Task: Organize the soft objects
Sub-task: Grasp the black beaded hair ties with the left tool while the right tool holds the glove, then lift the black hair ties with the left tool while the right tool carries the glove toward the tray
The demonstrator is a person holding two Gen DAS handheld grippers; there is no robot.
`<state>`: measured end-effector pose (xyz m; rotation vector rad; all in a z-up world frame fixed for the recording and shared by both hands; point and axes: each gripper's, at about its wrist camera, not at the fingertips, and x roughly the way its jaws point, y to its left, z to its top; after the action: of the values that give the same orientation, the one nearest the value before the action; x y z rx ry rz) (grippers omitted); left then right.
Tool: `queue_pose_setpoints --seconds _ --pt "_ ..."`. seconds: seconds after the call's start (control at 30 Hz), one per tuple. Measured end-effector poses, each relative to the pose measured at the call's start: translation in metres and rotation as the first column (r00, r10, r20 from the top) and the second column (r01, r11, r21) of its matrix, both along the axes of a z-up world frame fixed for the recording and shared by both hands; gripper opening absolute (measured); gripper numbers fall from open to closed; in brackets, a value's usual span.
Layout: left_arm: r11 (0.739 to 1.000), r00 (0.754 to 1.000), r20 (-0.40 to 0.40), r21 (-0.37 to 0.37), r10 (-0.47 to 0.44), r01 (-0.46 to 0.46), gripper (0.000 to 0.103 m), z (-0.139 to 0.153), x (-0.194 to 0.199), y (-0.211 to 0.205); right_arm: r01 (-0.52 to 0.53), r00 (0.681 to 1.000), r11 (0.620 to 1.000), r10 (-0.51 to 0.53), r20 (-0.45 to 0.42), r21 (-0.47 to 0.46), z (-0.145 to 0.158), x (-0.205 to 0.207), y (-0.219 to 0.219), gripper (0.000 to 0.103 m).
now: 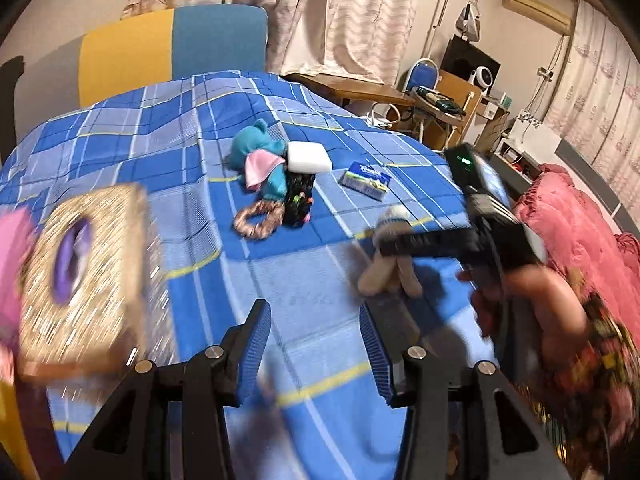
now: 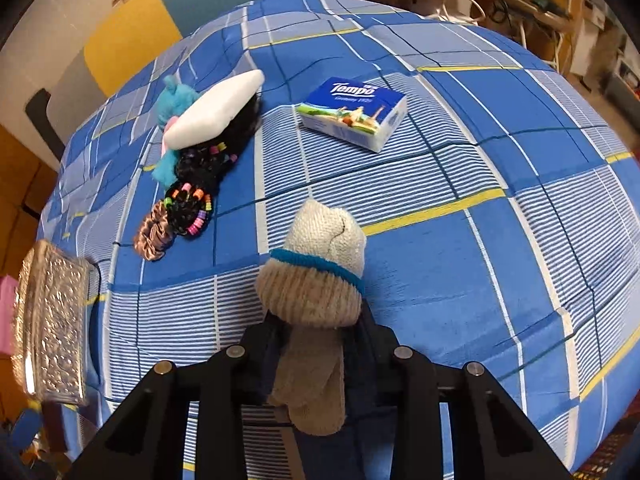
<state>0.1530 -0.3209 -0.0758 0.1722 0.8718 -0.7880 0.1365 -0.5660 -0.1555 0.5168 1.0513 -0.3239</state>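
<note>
My right gripper [image 2: 316, 340] is shut on a beige sock [image 2: 316, 280] with a white toe and blue band, held above the blue plaid bed. It shows from the left wrist view [image 1: 390, 256], with the right gripper [image 1: 404, 240] clamped across it. My left gripper [image 1: 316, 344] is open and empty over the bed. Further back lie a teal plush toy [image 1: 260, 160], a white sponge [image 1: 308, 156], a black beaded hair piece [image 1: 298, 200], a brown scrunchie [image 1: 258, 220] and a Tempo tissue pack [image 1: 366, 180].
A glittery gold tissue box [image 1: 84, 276] stands at the left bed edge, also in the right wrist view [image 2: 52, 324]. A pink quilt [image 1: 576, 224] lies at the right. Desk, chair and clutter stand behind the bed.
</note>
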Motion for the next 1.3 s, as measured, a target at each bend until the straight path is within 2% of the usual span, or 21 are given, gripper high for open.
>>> queue_pose_setpoints --seconds 0.1,0.33,0.53,0.6,0.67,0.87,1.0,1.13,1.3 --pt "0.999 0.999 -0.018 0.029 0.03 -0.029 0.047 -0.01 0.026 -0.032 0.02 1.0 0.999 -0.02 -0.004 -0.032 0.002 -0.002 -0.006 0.034" --pt "0.987 0.995 -0.059 0.14 0.084 -0.075 0.047 -0.048 0.088 -0.095 0.054 0.998 0.999 -0.054 -0.017 -0.005 -0.002 -0.003 -0.014 0.034" --pt "0.973 0.997 0.012 0.217 0.082 -0.083 0.047 -0.071 0.125 -0.131 0.061 0.998 0.997 -0.06 -0.014 0.044 -0.006 0.0 -0.019 0.034" --pt "0.968 0.997 0.006 0.239 0.079 -0.078 0.043 -0.08 0.136 -0.138 0.071 0.997 0.995 -0.071 -0.009 0.067 -0.007 -0.001 -0.022 0.034" --pt "0.967 0.996 -0.015 0.243 0.085 -0.079 0.032 -0.086 0.143 -0.139 0.076 0.997 0.994 -0.076 -0.006 0.08 -0.007 -0.001 -0.023 0.034" --pt "0.975 0.998 0.022 0.213 0.063 -0.066 0.027 -0.075 0.122 -0.126 0.083 0.997 0.992 -0.083 -0.004 0.096 -0.008 0.0 -0.025 0.034" --pt "0.983 0.997 -0.015 0.169 0.078 -0.074 0.027 -0.067 0.1 -0.102 0.085 0.996 0.991 -0.085 -0.004 0.099 -0.007 0.0 -0.025 0.034" --pt "0.988 0.998 -0.029 0.149 0.054 -0.05 0.027 -0.066 0.071 -0.084 0.089 0.996 0.99 -0.09 -0.003 0.109 -0.007 -0.002 -0.027 0.034" --pt "0.991 0.992 -0.127 0.135 0.015 0.002 0.032 -0.079 0.045 -0.063 0.086 0.996 0.992 -0.085 -0.007 0.098 -0.006 -0.003 -0.024 0.034"
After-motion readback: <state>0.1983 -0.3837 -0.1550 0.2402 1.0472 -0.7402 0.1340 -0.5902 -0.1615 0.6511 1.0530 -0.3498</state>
